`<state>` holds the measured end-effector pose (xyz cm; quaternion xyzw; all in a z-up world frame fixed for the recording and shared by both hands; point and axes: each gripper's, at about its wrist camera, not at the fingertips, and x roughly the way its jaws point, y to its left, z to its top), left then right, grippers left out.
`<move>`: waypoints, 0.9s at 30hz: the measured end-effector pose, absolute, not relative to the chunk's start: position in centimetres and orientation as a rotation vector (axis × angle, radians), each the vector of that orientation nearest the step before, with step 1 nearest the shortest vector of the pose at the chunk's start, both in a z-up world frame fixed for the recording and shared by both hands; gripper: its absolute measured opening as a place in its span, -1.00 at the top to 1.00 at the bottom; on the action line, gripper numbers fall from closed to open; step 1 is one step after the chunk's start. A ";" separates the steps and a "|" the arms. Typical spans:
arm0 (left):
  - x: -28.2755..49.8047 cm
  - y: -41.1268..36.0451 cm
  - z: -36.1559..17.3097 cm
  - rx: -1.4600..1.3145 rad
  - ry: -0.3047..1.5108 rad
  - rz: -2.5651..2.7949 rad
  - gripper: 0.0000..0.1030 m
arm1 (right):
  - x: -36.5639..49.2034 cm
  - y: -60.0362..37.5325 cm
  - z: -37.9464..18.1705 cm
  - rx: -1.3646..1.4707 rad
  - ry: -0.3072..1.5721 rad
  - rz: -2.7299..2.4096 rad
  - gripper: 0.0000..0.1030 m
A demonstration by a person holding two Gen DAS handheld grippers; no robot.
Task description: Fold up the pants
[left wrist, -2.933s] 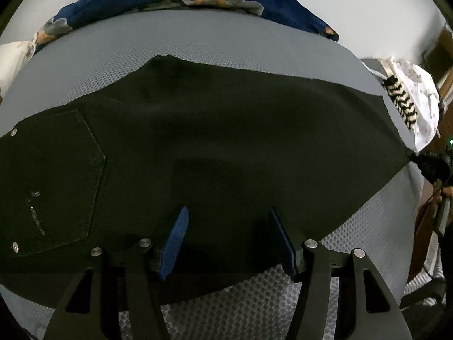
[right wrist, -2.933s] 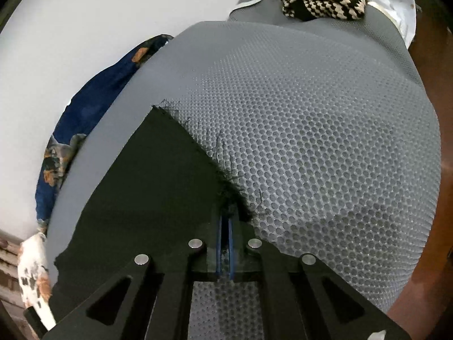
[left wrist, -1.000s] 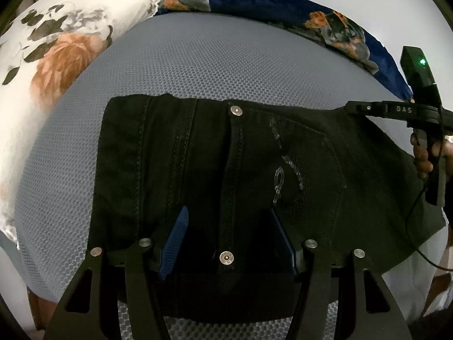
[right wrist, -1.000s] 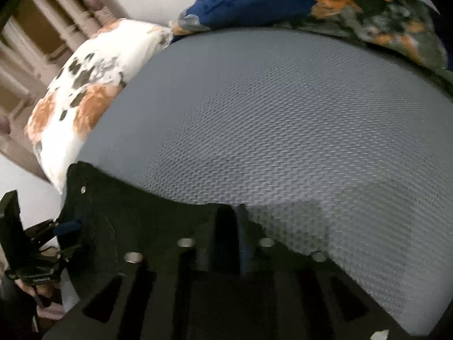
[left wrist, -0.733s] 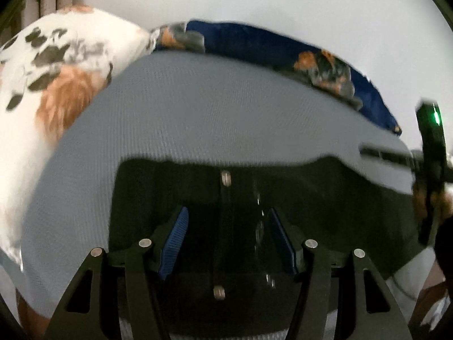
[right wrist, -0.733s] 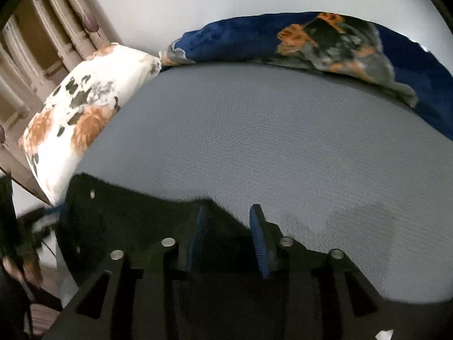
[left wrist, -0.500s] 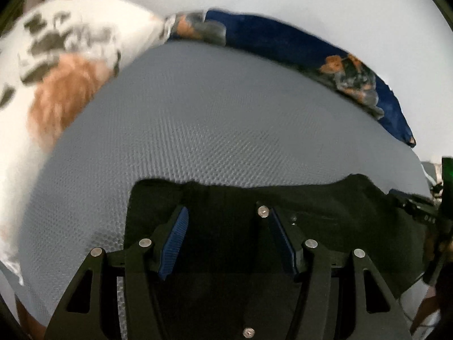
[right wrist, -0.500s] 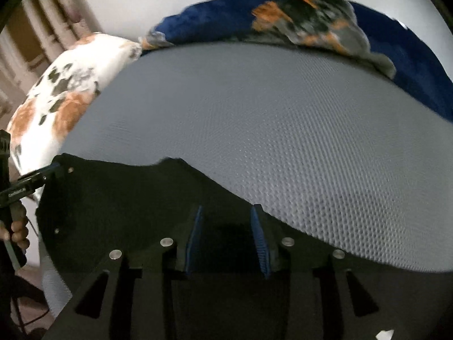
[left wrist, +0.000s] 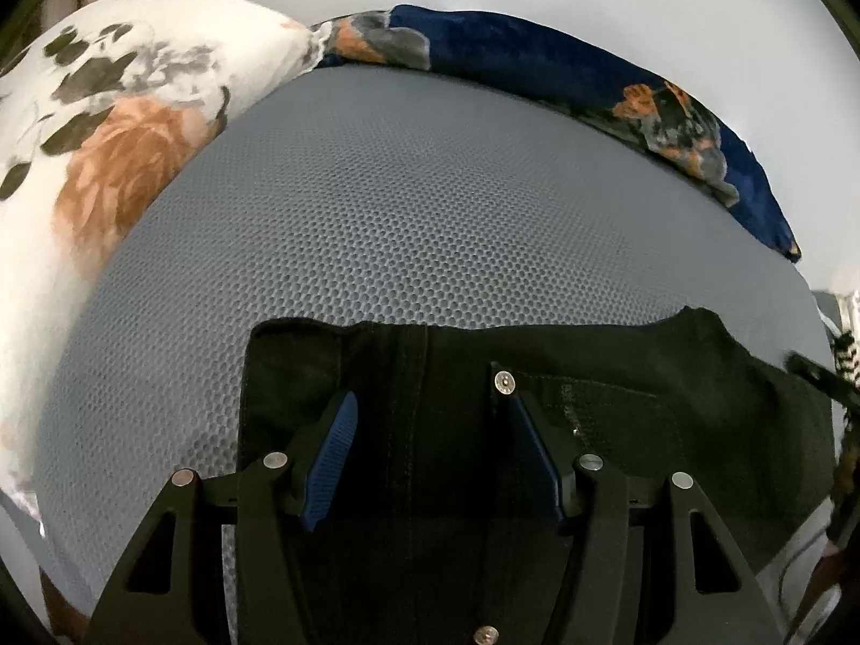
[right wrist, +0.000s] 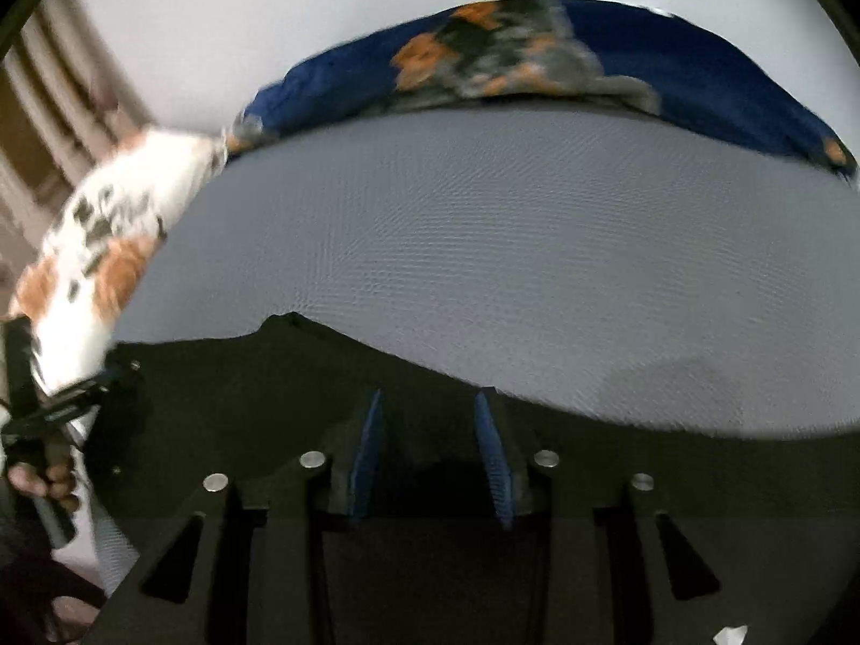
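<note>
The black pants (left wrist: 618, 408) lie folded over on the grey mesh bed (left wrist: 408, 226), with the waistband, a rivet and a back pocket showing. My left gripper (left wrist: 430, 408) is open and empty just above the waist end. In the right wrist view the pants (right wrist: 258, 387) fill the lower frame. My right gripper (right wrist: 427, 408) is open and empty above the cloth. The left gripper (right wrist: 70, 408) shows at the far left of that view, at the pants' edge.
A white floral pillow (left wrist: 97, 129) lies at the bed's left end. A dark blue floral blanket (left wrist: 564, 75) runs along the far edge against the white wall. A black-and-white striped cloth (left wrist: 846, 349) peeks in at the right.
The right gripper carried the leg end over to the waist, then opened and let go. Both grippers have since drawn back towards the near edge, so more bare bed shows.
</note>
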<state>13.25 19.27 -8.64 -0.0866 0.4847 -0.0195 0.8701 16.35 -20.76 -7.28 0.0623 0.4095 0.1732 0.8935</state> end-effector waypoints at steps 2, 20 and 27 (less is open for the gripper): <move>12.9 19.0 -8.1 -0.201 1.011 -0.028 -0.19 | 14.8 -24.2 -7.1 0.191 0.846 0.339 0.28; 9.7 4.0 -5.6 -0.041 1.031 -0.208 -0.25 | 7.0 -55.4 -10.7 0.495 0.902 0.013 0.25; 10.6 -1.5 -6.4 -0.002 1.095 -0.264 -0.25 | 6.9 -60.3 -13.1 0.615 0.943 0.085 0.25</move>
